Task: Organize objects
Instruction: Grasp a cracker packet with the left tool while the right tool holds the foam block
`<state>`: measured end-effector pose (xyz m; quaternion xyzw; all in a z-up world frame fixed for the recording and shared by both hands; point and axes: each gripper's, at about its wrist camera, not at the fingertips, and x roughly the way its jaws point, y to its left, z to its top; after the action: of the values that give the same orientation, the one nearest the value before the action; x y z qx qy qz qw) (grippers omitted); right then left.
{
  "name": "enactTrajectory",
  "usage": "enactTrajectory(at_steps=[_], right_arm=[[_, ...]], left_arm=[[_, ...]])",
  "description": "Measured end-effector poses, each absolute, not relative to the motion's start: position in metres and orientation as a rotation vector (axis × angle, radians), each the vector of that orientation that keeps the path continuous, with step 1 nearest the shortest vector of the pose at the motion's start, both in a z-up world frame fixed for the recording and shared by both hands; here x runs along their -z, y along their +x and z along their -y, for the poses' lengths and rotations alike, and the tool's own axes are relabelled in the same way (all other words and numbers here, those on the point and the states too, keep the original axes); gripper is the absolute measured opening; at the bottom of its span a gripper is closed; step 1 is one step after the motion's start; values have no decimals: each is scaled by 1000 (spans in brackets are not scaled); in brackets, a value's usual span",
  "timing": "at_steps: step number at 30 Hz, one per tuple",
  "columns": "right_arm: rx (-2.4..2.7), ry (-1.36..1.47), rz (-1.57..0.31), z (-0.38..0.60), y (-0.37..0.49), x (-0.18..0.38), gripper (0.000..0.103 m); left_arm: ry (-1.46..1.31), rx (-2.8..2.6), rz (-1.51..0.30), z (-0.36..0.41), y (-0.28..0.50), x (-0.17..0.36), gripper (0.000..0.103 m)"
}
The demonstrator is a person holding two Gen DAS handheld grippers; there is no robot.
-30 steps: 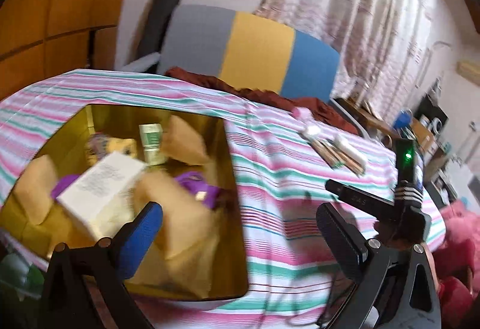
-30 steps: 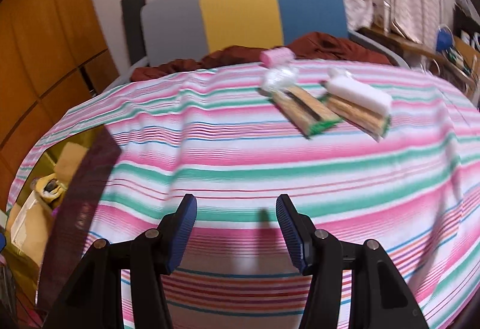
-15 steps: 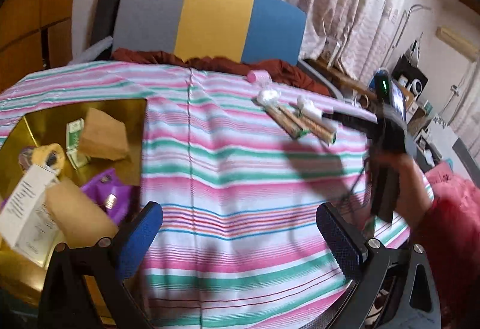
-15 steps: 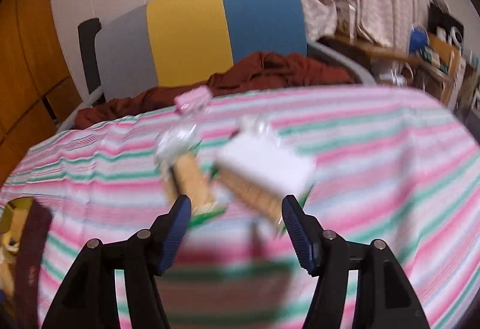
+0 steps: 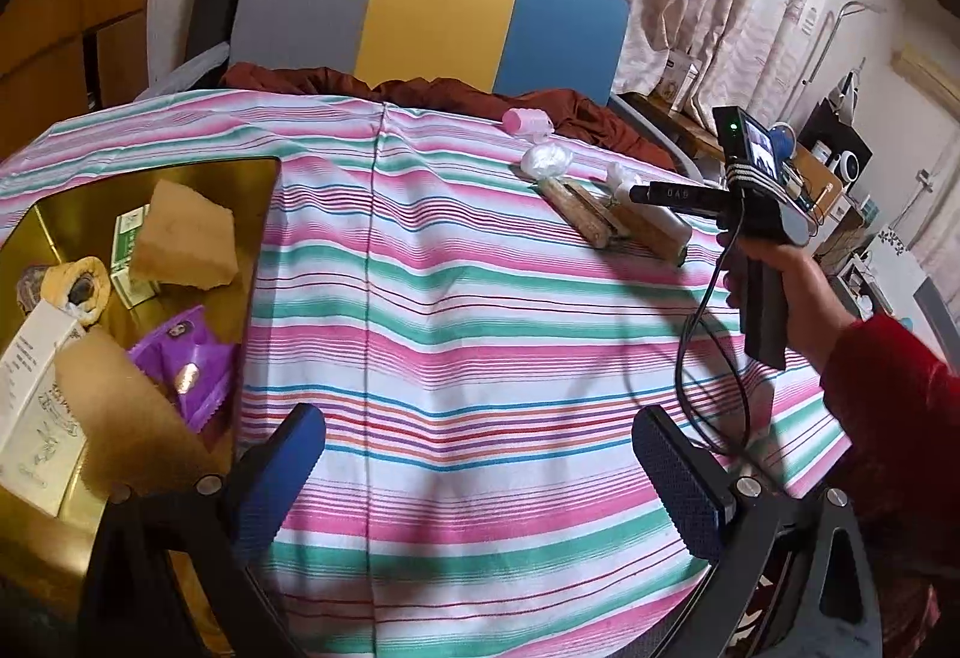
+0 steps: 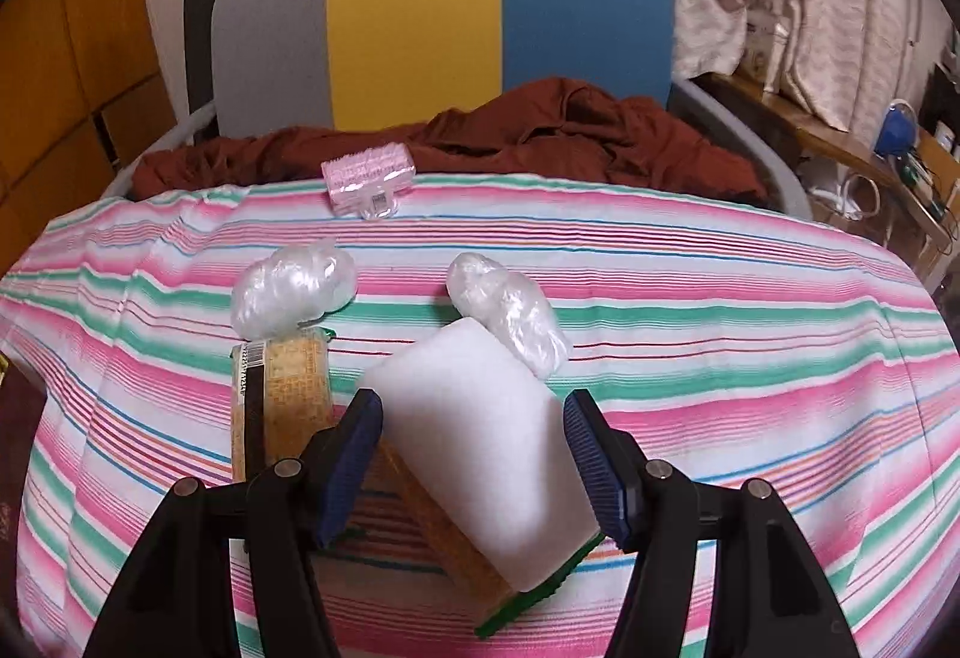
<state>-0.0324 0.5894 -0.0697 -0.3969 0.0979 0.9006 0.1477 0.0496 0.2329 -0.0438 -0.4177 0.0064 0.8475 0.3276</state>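
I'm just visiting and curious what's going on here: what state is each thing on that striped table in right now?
Right tool: open, straddling the white-topped packet, not gripping.
Left tool: open, holding nothing.
White-topped packet: flat on the cloth, wrapped.
Tan packet: flat on the cloth, wrapped, beside the first.
Pink packet: lying at the far edge, untouched.
Gold tray: already filled with several items.
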Motion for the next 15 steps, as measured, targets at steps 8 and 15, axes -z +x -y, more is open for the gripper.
enactTrajectory(at_steps=[8,15], right_arm=[[-2582,-1016,-351,-583,5,78,34],[-2546,-863,-481,-581,43,71,26]], left_arm=[[-1069,-2195,-40,-262,47,39,103],[-1097,-2189,-20,-290,33,36,103]])
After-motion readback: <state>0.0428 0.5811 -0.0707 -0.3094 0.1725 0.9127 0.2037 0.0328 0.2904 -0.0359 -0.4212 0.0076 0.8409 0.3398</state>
